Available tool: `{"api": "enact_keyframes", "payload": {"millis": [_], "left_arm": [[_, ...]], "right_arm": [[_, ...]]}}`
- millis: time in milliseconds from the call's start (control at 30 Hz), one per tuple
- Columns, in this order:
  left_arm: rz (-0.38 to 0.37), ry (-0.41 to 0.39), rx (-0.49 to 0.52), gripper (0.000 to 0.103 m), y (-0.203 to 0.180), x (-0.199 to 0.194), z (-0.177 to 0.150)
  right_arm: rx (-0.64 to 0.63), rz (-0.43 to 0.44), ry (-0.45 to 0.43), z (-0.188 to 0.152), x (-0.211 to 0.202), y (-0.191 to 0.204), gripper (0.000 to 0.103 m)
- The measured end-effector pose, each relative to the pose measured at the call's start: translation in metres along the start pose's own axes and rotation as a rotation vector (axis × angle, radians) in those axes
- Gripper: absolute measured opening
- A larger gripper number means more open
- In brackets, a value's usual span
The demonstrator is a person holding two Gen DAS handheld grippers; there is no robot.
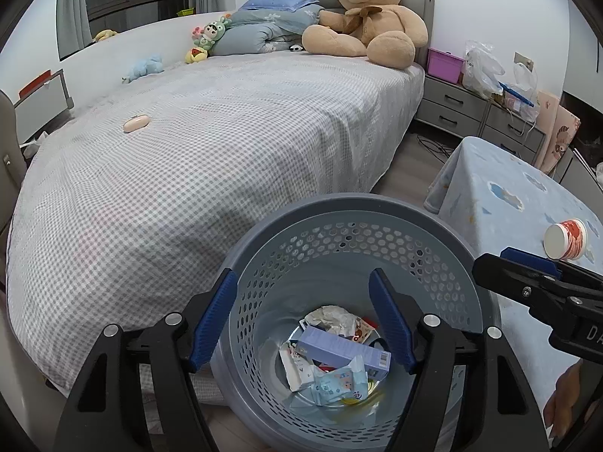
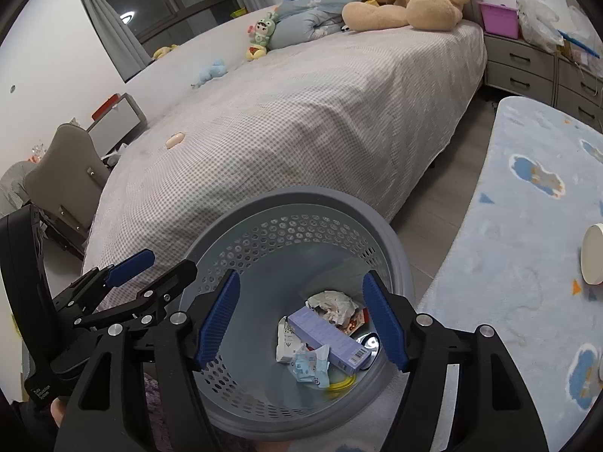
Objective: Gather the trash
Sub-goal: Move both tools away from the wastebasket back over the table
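So we are hovering both grippers over the grey perforated trash basket [image 1: 433, 263], which is filling the lower middle of both wrist views. Our left gripper [image 1: 303, 324] is holding its blue-padded fingers spread wide with nothing between them, and our right gripper [image 2: 301, 320] is doing the same, jaws wide apart and empty.

We are looking straight down into the basket: a long lavender box [image 1: 343, 350] is lying on the heap, its long axis running from upper left to lower right in both views, with a barcode showing on its lower right end. Crumpled white paper [image 1: 331, 316] is sitting just above it, and a pale blue wet-wipe packet [image 1: 339, 382] is lying just below; its print is too small to read.

Over on the right edge of the left view, a red-and-white paper cup [image 1: 565, 239] is lying on its side on the blue cloud-patterned cloth [image 1: 501, 196], its white base facing us. On the right gripper's body there, we are reading only the letters "DA".
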State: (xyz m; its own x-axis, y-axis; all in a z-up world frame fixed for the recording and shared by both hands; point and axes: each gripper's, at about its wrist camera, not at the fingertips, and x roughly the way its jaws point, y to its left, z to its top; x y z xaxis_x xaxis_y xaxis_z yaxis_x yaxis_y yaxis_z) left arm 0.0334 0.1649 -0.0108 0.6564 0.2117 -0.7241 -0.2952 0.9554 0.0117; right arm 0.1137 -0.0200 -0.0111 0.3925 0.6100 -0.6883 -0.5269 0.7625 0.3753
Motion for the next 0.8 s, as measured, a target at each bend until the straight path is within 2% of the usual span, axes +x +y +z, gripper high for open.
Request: {"api": "enact_keyframes", "payload": {"millis": [167,433,500,800], "left_arm": [[0.006,-0.01,0.001,0.076,0.0,-0.002,0.0],[0.007,-0.02,0.007,0.079,-0.003,-0.006,0.001],[0.003,-0.026,0.011,0.079,-0.006,-0.008,0.001],[-0.027,-0.047,0.036,0.079,-0.02,-0.017,-0.002]], "right_arm": [[0.001,-0.011,-0.006,-0.001,-0.003,-0.002,0.07],[-0.004,-0.042,-0.025,-0.006,-0.013,-0.005,0.075],[-0.006,-0.058,-0.035,-0.009,-0.017,-0.007,0.08],[0.007,-0.134,-0.049,-0.024,-0.04,-0.024,0.085]]}}
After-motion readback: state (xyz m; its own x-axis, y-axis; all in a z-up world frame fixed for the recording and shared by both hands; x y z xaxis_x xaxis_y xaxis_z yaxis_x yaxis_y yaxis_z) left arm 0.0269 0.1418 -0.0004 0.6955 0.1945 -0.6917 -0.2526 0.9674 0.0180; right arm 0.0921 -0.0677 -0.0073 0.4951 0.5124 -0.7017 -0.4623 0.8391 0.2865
